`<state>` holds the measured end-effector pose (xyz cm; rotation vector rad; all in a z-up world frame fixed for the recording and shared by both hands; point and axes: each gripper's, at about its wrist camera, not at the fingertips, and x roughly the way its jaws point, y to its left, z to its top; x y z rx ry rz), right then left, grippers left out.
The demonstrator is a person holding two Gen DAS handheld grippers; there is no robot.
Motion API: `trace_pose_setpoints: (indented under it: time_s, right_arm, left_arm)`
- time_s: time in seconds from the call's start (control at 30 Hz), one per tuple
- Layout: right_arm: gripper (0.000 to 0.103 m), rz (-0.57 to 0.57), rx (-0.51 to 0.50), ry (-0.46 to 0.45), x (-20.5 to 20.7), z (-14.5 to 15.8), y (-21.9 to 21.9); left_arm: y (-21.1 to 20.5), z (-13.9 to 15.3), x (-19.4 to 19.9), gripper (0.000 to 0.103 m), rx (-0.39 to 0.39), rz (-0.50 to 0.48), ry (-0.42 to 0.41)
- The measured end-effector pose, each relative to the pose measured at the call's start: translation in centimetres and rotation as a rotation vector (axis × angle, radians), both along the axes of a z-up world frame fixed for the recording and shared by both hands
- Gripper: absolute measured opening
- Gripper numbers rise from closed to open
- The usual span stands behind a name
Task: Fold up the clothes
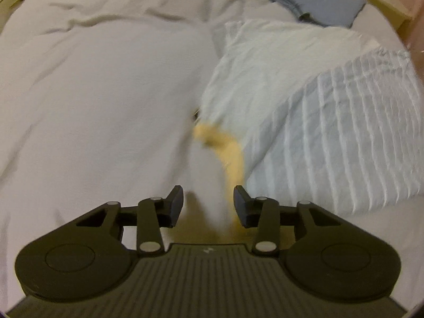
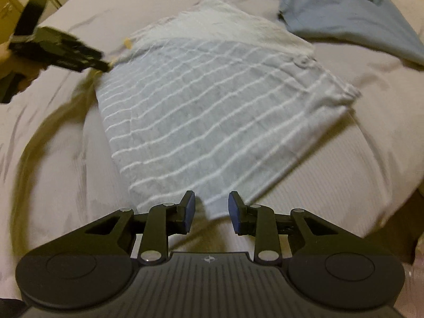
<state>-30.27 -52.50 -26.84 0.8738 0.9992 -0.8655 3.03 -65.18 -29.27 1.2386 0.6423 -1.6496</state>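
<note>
A pale blue garment with white stripes [image 2: 212, 100] lies flat on the bed, its plain upper part folded over. In the left wrist view the same garment [image 1: 331, 106] lies to the right. A blurred yellow strap [image 1: 228, 153] runs from its edge down toward my left gripper [image 1: 208, 204], which is open, with the strap and blurred white cloth between its fingers. From the right wrist view, the left gripper [image 2: 106, 66] sits at the garment's far left corner. My right gripper [image 2: 212, 212] is open, with the garment's near corner lying between its fingers.
The white bedding [image 1: 92, 92] is wrinkled and spreads wide to the left. A folded blue garment [image 2: 344, 18] lies at the far right of the bed. A wooden bed frame [image 1: 387, 2] shows beyond it. A hand [image 2: 21, 76] holds the left gripper.
</note>
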Motion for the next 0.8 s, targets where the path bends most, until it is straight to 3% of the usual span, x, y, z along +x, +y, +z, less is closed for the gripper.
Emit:
trace_pose_setpoints:
  time_s: [0.13,0.27,0.4,0.53,0.6,0.7,0.8]
  right_arm:
    - [0.033,-0.007,-0.054,-0.051,0.5,2.0,0.7]
    - [0.034,0.051,-0.04,-0.095,2.6,1.6,1.1]
    - [0.034,0.033,0.031,-0.092,2.9,-0.4,1.6]
    - [0.034,0.025,0.044,-0.053,1.3,-0.7,3.1]
    - [0.036,-0.002,0.064,-0.013,0.4,-0.4,3.8]
    - [0.04,-0.066,0.067,0.025,-0.5,0.9,4.5]
    - [0.052,-0.13,0.025,0.059,-0.5,3.0,4.7]
  left_arm:
    - [2.0,2.8,-0.7,0.031,-0.065,0.019,0.039]
    - [4.2,3.7,-4.7,0.031,-0.095,-0.045,0.123]
    - [5.0,0.8,-7.8,0.032,-0.036,-0.097,0.124]
    - [5.1,-1.5,-6.7,0.036,-0.004,-0.051,0.145]
    - [5.2,-1.2,-6.4,0.038,0.007,-0.026,0.142]
    - [5.6,0.2,-6.7,0.034,0.023,-0.009,0.072]
    - [6.6,2.4,-6.5,0.035,0.04,0.036,0.082]
